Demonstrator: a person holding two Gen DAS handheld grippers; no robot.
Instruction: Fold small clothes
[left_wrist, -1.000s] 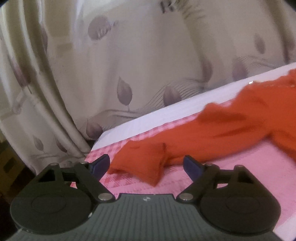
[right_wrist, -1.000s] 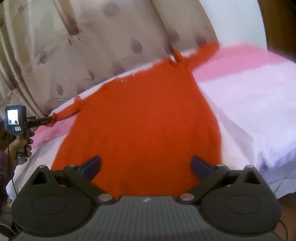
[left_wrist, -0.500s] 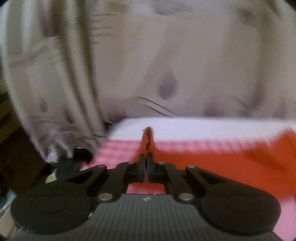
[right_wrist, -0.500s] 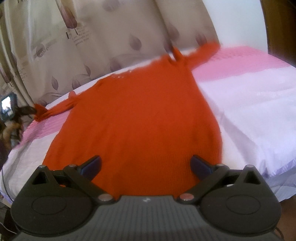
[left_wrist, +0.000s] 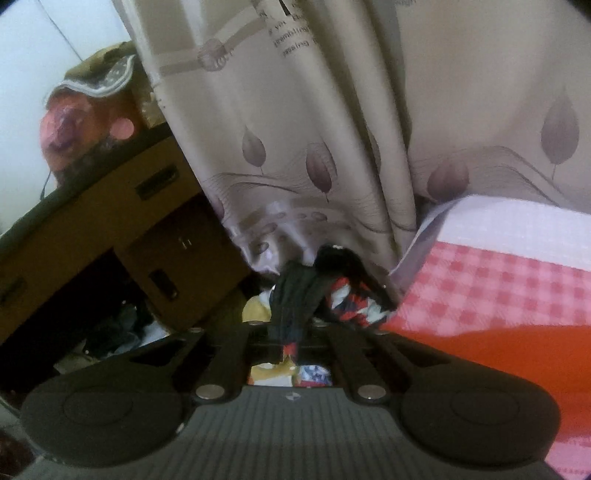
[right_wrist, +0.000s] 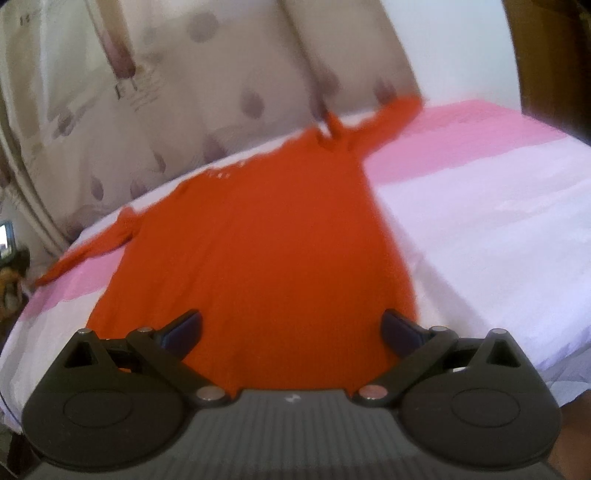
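right wrist: bed (right_wrist: 480, 229) under orange garment (right_wrist: 258, 240), curtain (right_wrist: 147, 92) behind, right gripper (right_wrist: 291, 328) fingers spread.

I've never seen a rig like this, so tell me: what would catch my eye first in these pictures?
First, the bright orange garment, spread flat on a bed of pink and white, sleeves out to both sides. The right gripper hangs over its near hem, fingers wide apart. Behind the bed hangs a beige curtain printed with leaves; cardboard boxes stand beside it.

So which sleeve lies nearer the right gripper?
The sleeve at picture left, stretched along the pink stripe; the other sleeve sits far off by the curtain.
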